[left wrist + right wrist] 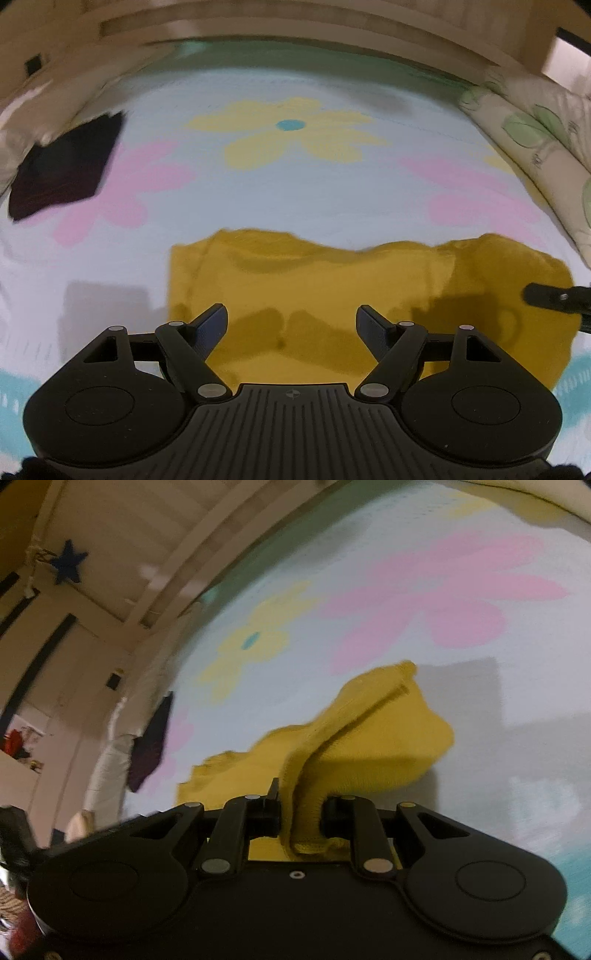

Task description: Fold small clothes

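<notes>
My right gripper [301, 806] pinches a raised fold of the mustard garment [332, 295] lying on the flowered sheet [295, 192], while my left gripper [291, 325] hangs wide above it, empty.

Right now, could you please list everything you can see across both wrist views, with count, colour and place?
Mustard-yellow knitted garment: one, lying on the bedspread, one edge lifted.
Dark folded cloth: one, blackish, far left edge.
Flower-print bedspread: one, pale blue with yellow and pink flowers, underneath everything.
Leaf-print pillow: one, cream and green, far right.
Blue star: one, on the wall.
Left gripper: black, fingers apart, empty.
Right gripper: black, fingers pinching the garment.
</notes>
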A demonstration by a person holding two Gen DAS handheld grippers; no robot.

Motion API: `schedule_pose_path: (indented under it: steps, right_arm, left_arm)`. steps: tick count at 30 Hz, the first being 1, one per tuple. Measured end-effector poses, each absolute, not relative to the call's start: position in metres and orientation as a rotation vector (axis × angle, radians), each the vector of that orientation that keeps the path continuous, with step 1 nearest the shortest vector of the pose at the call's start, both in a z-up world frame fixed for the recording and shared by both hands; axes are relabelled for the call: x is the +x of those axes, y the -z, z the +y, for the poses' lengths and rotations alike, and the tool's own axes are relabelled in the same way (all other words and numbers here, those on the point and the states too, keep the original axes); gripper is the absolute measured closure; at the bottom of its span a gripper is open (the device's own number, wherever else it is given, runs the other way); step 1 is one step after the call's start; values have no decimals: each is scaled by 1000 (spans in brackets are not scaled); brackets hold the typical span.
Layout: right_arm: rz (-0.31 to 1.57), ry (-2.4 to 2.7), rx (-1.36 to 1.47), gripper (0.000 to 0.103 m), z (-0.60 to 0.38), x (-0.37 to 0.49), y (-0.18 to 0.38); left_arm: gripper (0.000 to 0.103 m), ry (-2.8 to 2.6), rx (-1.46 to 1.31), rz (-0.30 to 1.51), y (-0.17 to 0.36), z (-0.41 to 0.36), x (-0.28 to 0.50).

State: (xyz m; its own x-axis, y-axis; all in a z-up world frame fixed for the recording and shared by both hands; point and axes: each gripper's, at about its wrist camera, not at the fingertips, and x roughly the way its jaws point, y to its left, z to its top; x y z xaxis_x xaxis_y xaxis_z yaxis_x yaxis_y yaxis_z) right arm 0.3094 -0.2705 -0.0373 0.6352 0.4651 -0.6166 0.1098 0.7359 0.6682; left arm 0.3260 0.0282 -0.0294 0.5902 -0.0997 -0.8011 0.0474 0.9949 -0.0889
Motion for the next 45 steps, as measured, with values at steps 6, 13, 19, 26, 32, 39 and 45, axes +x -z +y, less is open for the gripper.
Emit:
schedule_pose_path:
  steps: [6, 13, 19, 26, 32, 39, 45]
  right_arm:
    - [852, -299, 793, 75, -232, 322, 27]
    - [862, -352, 790, 75, -180, 336, 29]
    - [892, -368, 768, 75, -149, 340, 35]
    - [934, -328, 751, 75, -131, 344, 50]
    - [948, -303, 735, 75, -117, 347, 56]
    - [975, -285, 676, 75, -97, 349, 62]
    - [993, -295, 628, 62, -80, 349, 67]
  left_arm:
    - [27, 58, -98, 941, 30, 69, 327]
    - [27, 13, -74, 955, 35, 104, 327]
    - [27, -4, -65, 967, 41, 127, 326]
    - [27, -13, -90, 980, 46, 146, 328]
    - [27, -25, -103, 985, 49, 156, 331]
    - [27, -39, -109, 1001, 54, 165, 333]
    - [27, -49, -114, 1007, 55, 167, 334]
